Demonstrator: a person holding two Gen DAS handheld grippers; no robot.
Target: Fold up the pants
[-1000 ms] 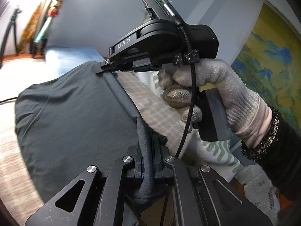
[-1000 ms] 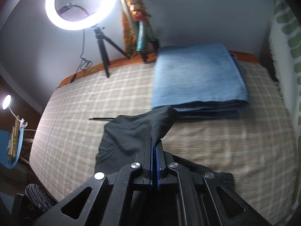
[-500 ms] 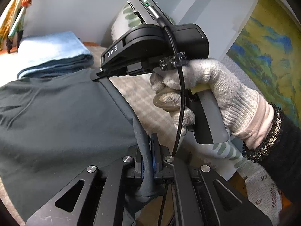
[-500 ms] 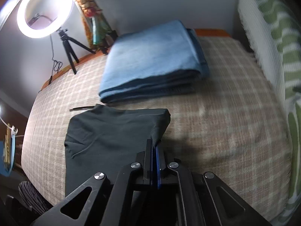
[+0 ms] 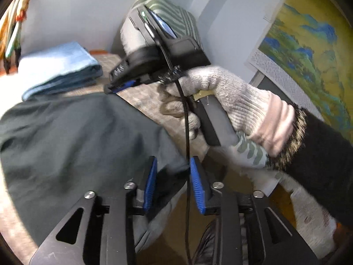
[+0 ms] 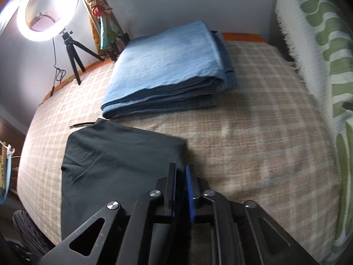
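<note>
Left wrist view shows the left hand-held gripper with its blue pads spread apart, released above the edge of the dark pants. Beyond, the right hand-held gripper sits in a gloved hand. Right wrist view shows that hand-held gripper parted too, the pants flat on the checked bed near a folded blue blanket.

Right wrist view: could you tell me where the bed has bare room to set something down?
The widest bare stretch of the checked bedspread lies right of the dark pants, between them and the green-patterned throw. A narrower strip runs left of the folded blue stack, toward the ring light tripod. It is crowded where the stack nearly meets the pants.
</note>
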